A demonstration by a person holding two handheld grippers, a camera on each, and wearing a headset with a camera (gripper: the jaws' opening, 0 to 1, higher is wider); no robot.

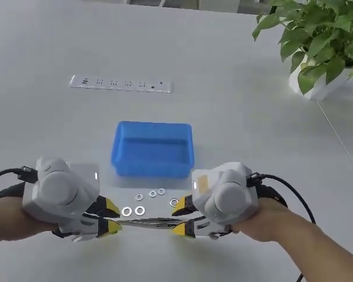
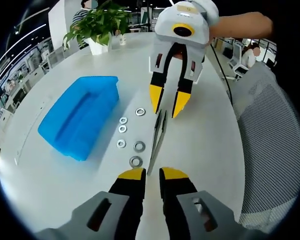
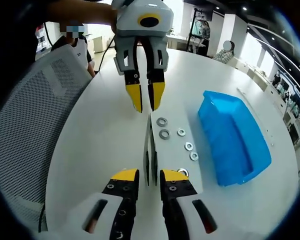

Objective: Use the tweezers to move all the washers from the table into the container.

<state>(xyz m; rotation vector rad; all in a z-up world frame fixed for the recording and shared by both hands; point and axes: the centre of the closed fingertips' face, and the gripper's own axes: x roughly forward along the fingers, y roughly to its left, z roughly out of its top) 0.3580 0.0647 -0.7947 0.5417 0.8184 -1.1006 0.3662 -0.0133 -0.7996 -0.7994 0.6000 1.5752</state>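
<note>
Tweezers [image 1: 150, 221] lie on the table [image 1: 235, 88] between our right gripper [image 1: 181, 218], jaws parted astride one end, and our left gripper [image 1: 113, 218], jaws slightly apart and empty at the other; we judge gripping them comes next, with washers [image 1: 140, 210] loose beside the blue container [image 1: 153, 164].

I log a pale grey table [image 1: 253, 123] with a blue container [image 1: 153, 166] at its centre. Six washers [image 1: 140, 210] lie loose just in front of it, not touching it. Tweezers [image 1: 147, 221] lie beside the nearest washers. A power strip [image 1: 120, 84] sits beyond the container, and a potted plant [image 1: 317, 88] stands far right.
</note>
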